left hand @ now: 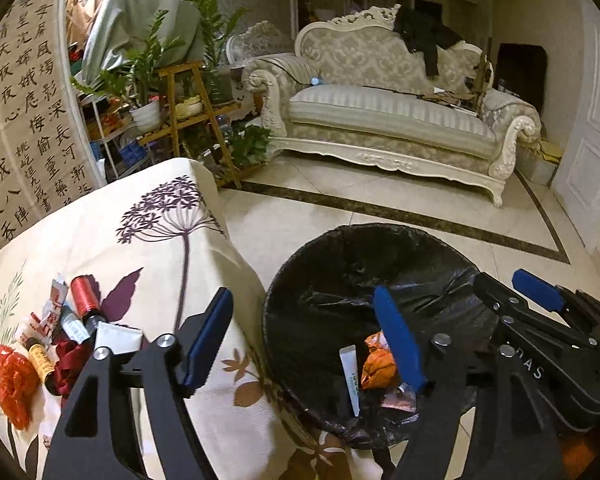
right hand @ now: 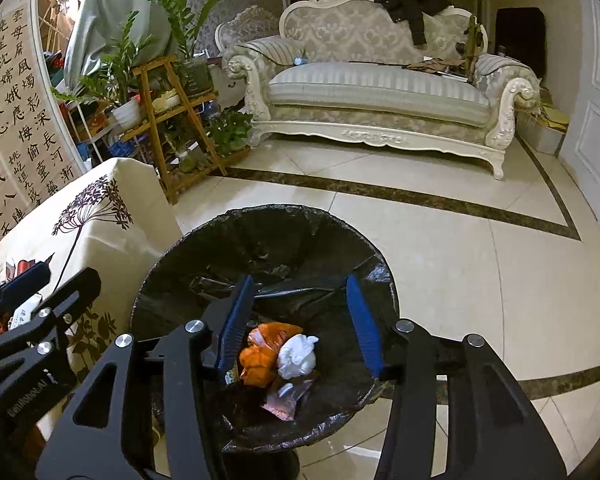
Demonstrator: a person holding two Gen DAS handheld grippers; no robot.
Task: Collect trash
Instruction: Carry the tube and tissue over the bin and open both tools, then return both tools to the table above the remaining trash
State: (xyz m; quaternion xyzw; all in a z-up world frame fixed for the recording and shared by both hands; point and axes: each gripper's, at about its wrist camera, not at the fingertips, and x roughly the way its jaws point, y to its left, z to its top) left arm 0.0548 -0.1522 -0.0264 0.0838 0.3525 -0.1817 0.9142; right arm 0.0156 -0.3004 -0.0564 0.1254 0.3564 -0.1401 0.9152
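A bin with a black liner (left hand: 324, 264) (right hand: 204, 256) stands on the floor beside a cloth-covered table (left hand: 148, 240). Inside lie an orange wrapper (right hand: 260, 354), a crumpled white tissue (right hand: 298, 354), a clear packet (right hand: 290, 396) and a white strip (left hand: 350, 376). My right gripper (right hand: 304, 320) is open and empty above the bin. My left gripper (left hand: 304, 340) is open and empty, spanning the table edge and the bin rim. Trash lies on the table at the left: a red tube (left hand: 84, 296), a yellow tube (left hand: 40, 360), a white box (left hand: 118, 338), red wrapping (left hand: 14, 380) and dark red ribbon (left hand: 66, 360).
A cream sofa (left hand: 380, 116) with a black garment stands across the tiled floor (right hand: 460, 280). A wooden plant stand (left hand: 196, 120) with potted plants is behind the table. A calligraphy screen (left hand: 20, 120) is on the left, a white door (left hand: 588, 152) on the right.
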